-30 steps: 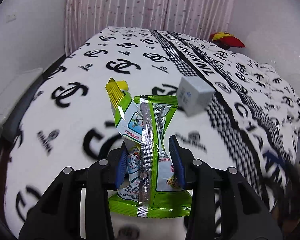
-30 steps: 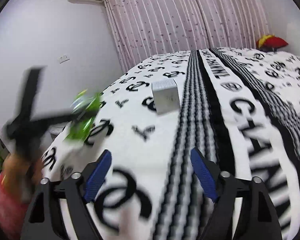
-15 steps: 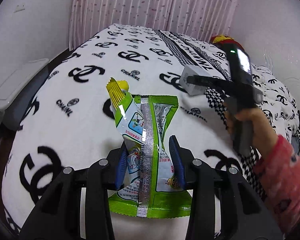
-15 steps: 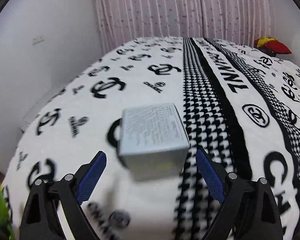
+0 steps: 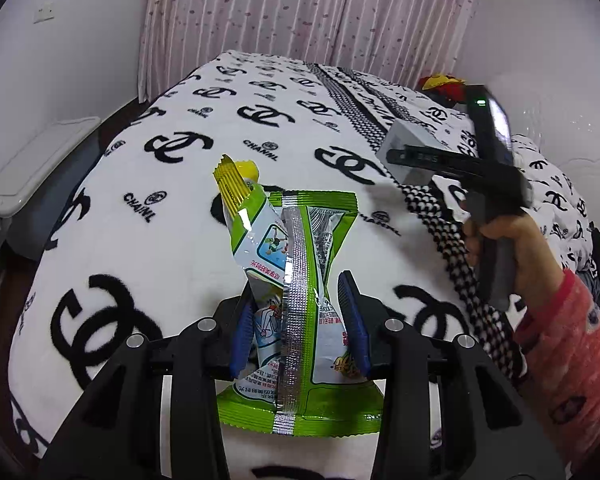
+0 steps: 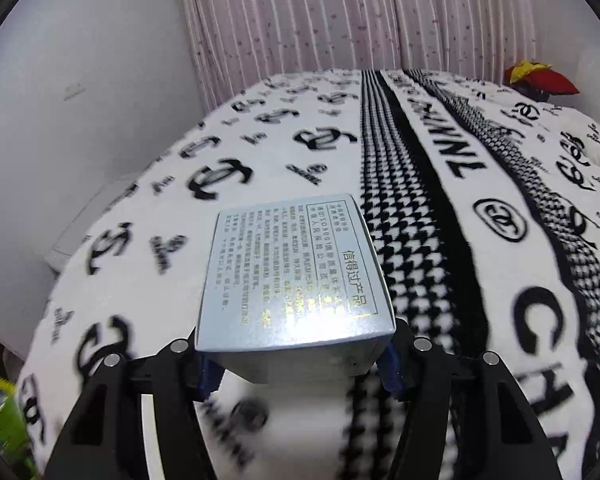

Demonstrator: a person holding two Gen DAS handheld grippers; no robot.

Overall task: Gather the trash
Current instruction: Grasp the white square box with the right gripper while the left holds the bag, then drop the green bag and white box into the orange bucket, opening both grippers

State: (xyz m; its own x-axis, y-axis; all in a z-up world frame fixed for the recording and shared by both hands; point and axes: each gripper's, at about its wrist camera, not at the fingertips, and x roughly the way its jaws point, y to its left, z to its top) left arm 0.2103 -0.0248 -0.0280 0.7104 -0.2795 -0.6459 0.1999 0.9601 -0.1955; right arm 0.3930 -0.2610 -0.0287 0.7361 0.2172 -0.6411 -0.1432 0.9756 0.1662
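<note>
My left gripper is shut on a crumpled green snack wrapper with a yellow wrapper tucked behind it, held above the bed. My right gripper has its blue pads on both sides of a pale grey-blue cardboard box with printed text, which lies on the bed. In the left wrist view the same box shows at the right, with the right gripper and the hand holding it.
The bed is covered by a white blanket with black logos and a houndstooth stripe. A red and yellow item lies at the far right. Pink curtains hang behind. A white bin lid stands left of the bed.
My right gripper has moved forward to the box and its pads have closed in around it. My left gripper keeps the wrappers and has shifted a little.
</note>
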